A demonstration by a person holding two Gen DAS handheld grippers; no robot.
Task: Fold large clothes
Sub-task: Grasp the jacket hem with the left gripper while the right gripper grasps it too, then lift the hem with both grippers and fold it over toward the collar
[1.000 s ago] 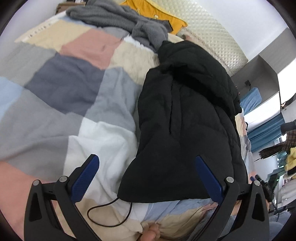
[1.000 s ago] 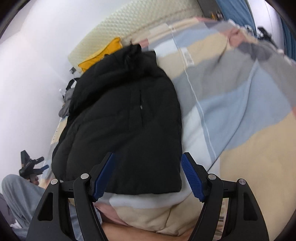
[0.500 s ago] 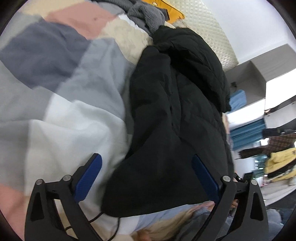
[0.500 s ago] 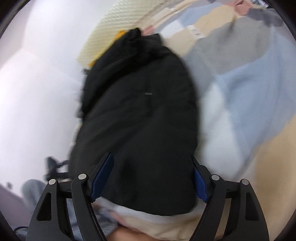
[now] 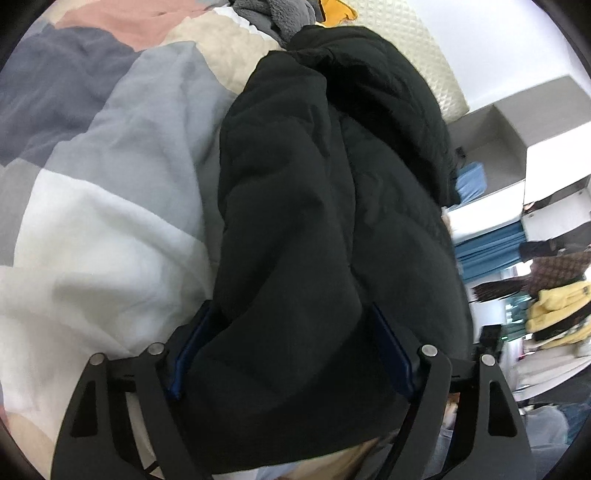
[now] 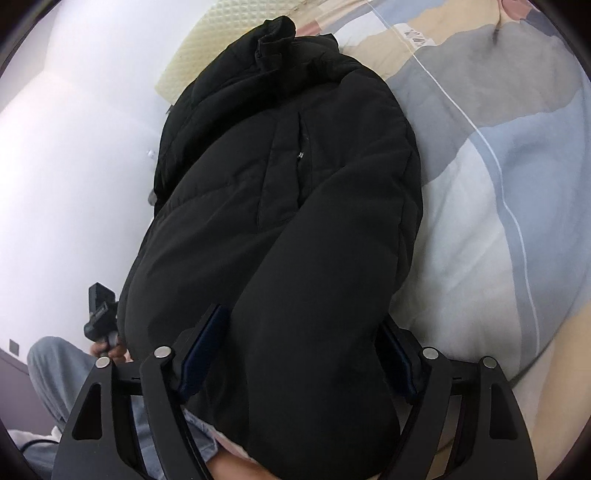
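Observation:
A black puffy jacket (image 5: 314, 184) lies lengthwise on the bed, hood toward the headboard. In the left wrist view its near hem fills the gap of my left gripper (image 5: 291, 310). The jaws are closing, and the blue pads (image 5: 184, 354) touch the fabric without squeezing it visibly. In the right wrist view the same jacket (image 6: 295, 166) has its other hem corner between the fingers of my right gripper (image 6: 301, 317), which stands wide, the pads (image 6: 199, 343) against the cloth. The left gripper's body (image 6: 99, 306) shows beyond the jacket, held by a hand.
A patchwork quilt (image 5: 110, 184) (image 6: 480, 184) covers the bed. A grey garment (image 5: 273, 14) and a yellow item (image 5: 336, 9) lie near the cream headboard (image 5: 417, 44). Grey shelves (image 5: 491, 140) and hanging clothes (image 5: 554, 306) stand beyond. A person's grey trouser leg (image 6: 55, 369) is at lower left.
Both grippers have come down and forward onto the jacket's near hem, which now sits between each pair of fingers. The left jaws have narrowed; the black cable is out of view.

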